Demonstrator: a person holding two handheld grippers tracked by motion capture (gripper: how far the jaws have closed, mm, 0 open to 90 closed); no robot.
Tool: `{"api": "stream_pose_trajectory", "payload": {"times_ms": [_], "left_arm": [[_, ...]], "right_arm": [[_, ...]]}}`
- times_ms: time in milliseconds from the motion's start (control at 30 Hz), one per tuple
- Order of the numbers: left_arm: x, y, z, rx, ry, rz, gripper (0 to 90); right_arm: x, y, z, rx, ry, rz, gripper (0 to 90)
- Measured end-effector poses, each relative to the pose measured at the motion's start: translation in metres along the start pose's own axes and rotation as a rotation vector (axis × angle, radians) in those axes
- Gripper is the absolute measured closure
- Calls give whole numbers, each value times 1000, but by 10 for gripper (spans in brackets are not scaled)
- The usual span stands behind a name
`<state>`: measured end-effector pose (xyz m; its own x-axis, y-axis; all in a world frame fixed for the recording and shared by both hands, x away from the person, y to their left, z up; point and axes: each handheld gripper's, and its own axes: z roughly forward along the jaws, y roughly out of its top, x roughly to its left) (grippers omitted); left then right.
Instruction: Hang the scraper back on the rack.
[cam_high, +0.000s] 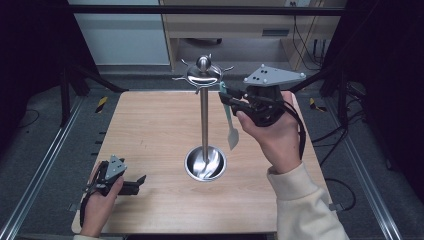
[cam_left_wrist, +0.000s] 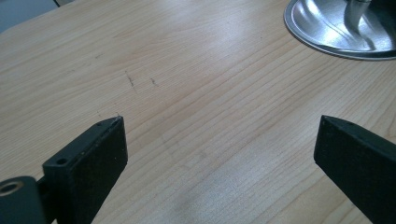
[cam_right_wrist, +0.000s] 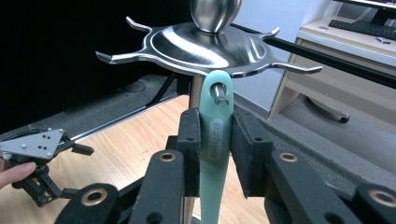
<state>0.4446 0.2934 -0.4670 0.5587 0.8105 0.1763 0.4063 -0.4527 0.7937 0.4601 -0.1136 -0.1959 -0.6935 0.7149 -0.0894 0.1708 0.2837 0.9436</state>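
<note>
A steel utensil stand (cam_high: 204, 125) rises from a round dish base (cam_high: 205, 164) at the table's middle, topped by a disc with hooks (cam_high: 204, 75). A mint-green spatula (cam_high: 231, 127) hangs blade down beside the pole. My right gripper (cam_high: 227, 96) is shut on its handle. In the right gripper view the handle (cam_right_wrist: 215, 186) sits between my pads (cam_right_wrist: 190, 140), and its hole is over a hook (cam_right_wrist: 218, 93) under the disc (cam_right_wrist: 205, 46). My left gripper (cam_high: 140, 184) rests on the table at the near left, open (cam_left_wrist: 219, 140) over bare wood, the dish base (cam_left_wrist: 336, 28) ahead of it.
The wooden table (cam_high: 150, 130) stands inside a black frame with rails (cam_high: 45, 165) along both sides. A wooden desk (cam_high: 240, 25) stands behind it, with cables (cam_high: 345, 190) on the floor at the right.
</note>
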Motion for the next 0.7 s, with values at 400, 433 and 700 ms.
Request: {"api": "stream_pose_trajectory", "payload": {"times_ms": [400, 433, 700], "left_arm": [[0, 0, 1, 4, -4, 1, 26], [0, 0, 1, 1, -1, -1, 26], [0, 0, 1, 3, 0, -1, 26]], "right_arm": [[0, -2, -1, -9, -1, 7, 729], [0, -2, -1, -10, -2, 8, 721], [-2, -6, -13, -1, -48, 7, 587]]}}
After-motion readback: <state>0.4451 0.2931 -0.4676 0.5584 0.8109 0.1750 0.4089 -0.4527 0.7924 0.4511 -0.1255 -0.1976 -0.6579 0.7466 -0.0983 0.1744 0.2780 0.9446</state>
